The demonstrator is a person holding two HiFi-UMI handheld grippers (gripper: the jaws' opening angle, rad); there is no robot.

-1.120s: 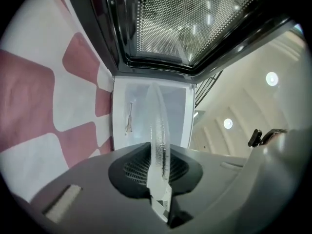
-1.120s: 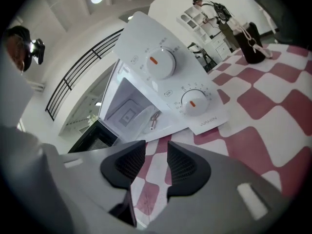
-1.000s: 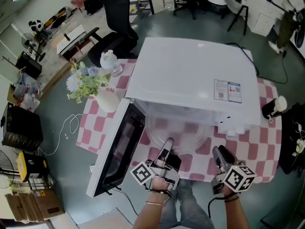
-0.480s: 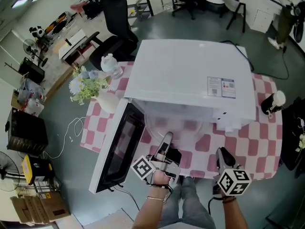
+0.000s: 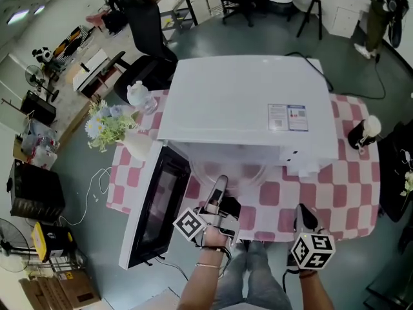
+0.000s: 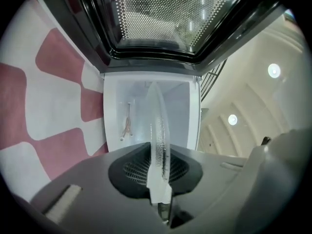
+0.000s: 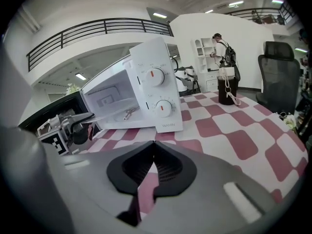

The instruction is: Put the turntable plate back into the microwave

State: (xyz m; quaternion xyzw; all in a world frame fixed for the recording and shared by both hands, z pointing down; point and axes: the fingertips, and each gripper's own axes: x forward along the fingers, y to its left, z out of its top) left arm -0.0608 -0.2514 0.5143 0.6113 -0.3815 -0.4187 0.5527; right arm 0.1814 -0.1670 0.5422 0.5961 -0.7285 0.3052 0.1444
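In the head view the clear glass turntable plate point(image 5: 227, 172) lies flat at the mouth of the white microwave point(image 5: 245, 105), whose door point(image 5: 155, 205) hangs open to the left. The left gripper point(image 5: 220, 185) is clamped on the plate's near rim. The far part is hidden under the microwave's top, and the glass is hard to trace against the pink-checked tablecloth point(image 5: 335, 192). The right gripper point(image 5: 302, 212) hangs apart, over the table's near edge.

In the left gripper view the plate shows edge-on, a thin strip running from the closed jaws straight toward the open cavity point(image 6: 175, 106). A small metal part point(image 6: 126, 123), perhaps the drive piece, lies on the cavity floor.

In the right gripper view the right gripper's jaws have just been closing and now meet with nothing between them. The microwave's dials face this camera.
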